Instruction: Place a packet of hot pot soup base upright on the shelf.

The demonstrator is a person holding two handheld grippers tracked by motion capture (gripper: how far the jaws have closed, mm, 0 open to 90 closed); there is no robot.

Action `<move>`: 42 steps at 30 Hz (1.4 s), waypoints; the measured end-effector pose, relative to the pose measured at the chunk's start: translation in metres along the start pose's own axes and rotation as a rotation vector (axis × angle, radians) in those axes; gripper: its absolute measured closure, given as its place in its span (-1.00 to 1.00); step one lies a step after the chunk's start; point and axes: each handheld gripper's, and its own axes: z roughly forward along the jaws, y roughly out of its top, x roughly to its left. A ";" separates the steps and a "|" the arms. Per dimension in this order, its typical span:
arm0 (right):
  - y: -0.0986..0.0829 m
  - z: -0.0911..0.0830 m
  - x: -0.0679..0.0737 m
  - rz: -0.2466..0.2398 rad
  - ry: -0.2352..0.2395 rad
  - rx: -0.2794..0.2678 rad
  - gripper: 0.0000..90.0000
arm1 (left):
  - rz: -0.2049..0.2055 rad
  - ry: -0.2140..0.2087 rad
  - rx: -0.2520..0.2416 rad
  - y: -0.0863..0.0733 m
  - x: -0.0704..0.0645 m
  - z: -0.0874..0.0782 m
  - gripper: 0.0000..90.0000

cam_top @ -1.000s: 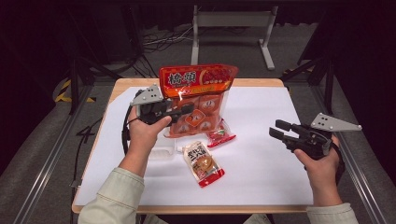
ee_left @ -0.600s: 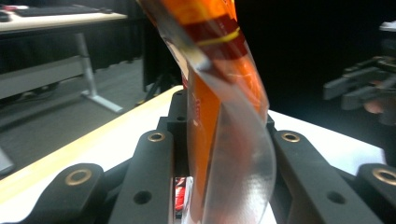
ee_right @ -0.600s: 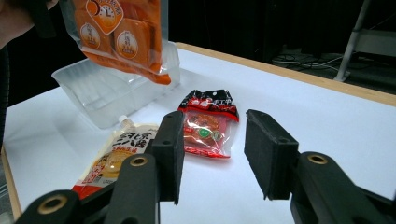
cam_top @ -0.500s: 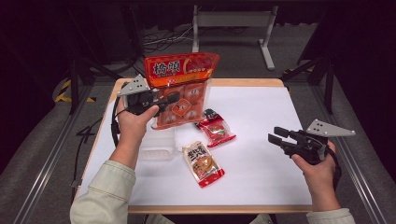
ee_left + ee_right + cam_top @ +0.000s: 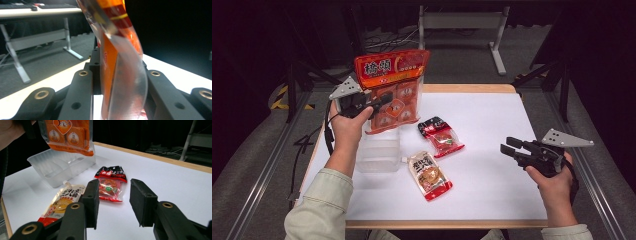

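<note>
My left gripper (image 5: pixel 382 101) is shut on a large orange snack bag (image 5: pixel 394 90) and holds it upright in the air above a clear plastic tray (image 5: pixel 379 150) at the table's left. In the left gripper view the bag (image 5: pixel 117 57) runs between the jaws. A red and black packet (image 5: pixel 441 136) and a spouted pouch (image 5: pixel 429 175) lie flat mid-table. My right gripper (image 5: pixel 511 149) hovers open at the right, pointing left. Its own view shows the packet (image 5: pixel 110 183), the pouch (image 5: pixel 60 202), the tray (image 5: pixel 58 168) and the hanging bag (image 5: pixel 67 135).
The white table top (image 5: pixel 492 120) has a wooden rim. Beyond its far edge stand a metal frame leg (image 5: pixel 497 45) and loose cables on a dark floor. Rails run along both sides of the table.
My left gripper has lifted the orange bag up and to the left, so it now hangs over the clear tray. The right gripper has barely moved.
</note>
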 end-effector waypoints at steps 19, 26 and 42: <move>0.000 0.000 0.000 0.006 0.024 0.004 0.39 | -0.030 0.126 -0.006 -0.015 0.022 -0.008 0.58; -0.001 0.000 0.000 0.011 0.027 0.000 0.37 | -0.053 0.175 -0.033 -0.017 0.025 -0.006 0.58; -0.001 0.001 0.002 0.005 0.046 0.000 0.36 | -0.033 0.240 0.002 -0.022 0.024 0.007 0.58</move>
